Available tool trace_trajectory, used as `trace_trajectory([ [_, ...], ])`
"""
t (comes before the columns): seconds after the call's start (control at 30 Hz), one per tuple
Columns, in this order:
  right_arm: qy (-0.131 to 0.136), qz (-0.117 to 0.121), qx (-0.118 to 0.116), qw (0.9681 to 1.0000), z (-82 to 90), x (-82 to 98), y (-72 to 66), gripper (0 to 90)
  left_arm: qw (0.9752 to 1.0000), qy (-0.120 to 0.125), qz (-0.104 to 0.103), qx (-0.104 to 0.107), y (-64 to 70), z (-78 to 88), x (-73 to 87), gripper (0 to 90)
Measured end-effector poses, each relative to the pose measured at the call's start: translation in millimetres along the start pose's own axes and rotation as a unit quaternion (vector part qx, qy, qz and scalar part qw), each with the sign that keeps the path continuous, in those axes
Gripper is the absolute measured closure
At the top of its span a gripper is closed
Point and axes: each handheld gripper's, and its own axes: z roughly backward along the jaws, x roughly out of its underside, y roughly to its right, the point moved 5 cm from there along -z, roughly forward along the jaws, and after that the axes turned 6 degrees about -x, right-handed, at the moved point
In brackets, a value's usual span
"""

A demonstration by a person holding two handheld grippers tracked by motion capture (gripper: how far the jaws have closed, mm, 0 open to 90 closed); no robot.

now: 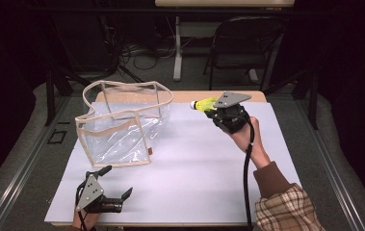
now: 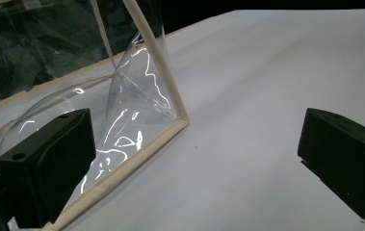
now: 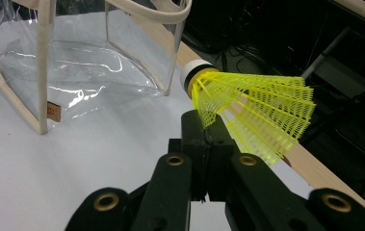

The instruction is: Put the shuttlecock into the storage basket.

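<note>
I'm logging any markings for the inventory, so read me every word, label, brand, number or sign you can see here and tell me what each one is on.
No text can be read here.
Small brown tag on the side seam of the clear bag: it may carry a mark, but it is too small and blurred to read.
Yellow shuttlecock: no print visible.

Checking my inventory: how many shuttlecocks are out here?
1. The yellow shuttlecock is pinched in the right claw, lifted beyond the clear bag. No others are visible, in the bag or elsewhere.
</note>
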Motion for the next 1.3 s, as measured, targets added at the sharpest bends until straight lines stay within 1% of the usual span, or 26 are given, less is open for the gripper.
trace_trajectory([
  [0.5,0.004,-0.002,-0.002,1.0,-6.7,-12.7,6.3,90.0,1.0,0.0,0.001,0.0,-0.3,-0.2,0.1,0.0],
  [1.03,0.008,0.0,0.002,1.0,-9.5,-26.9,10.5,90.0,1.0,0.001,0.002,0.0,-0.2,0.2,-0.1,0.0],
  [1.3,0.01,0.006,0.002,0.9999,-12.1,-37.3,10.7,90.0,1.0,0.002,0.003,0.001,-0.2,0.3,-0.1,0.0],
])
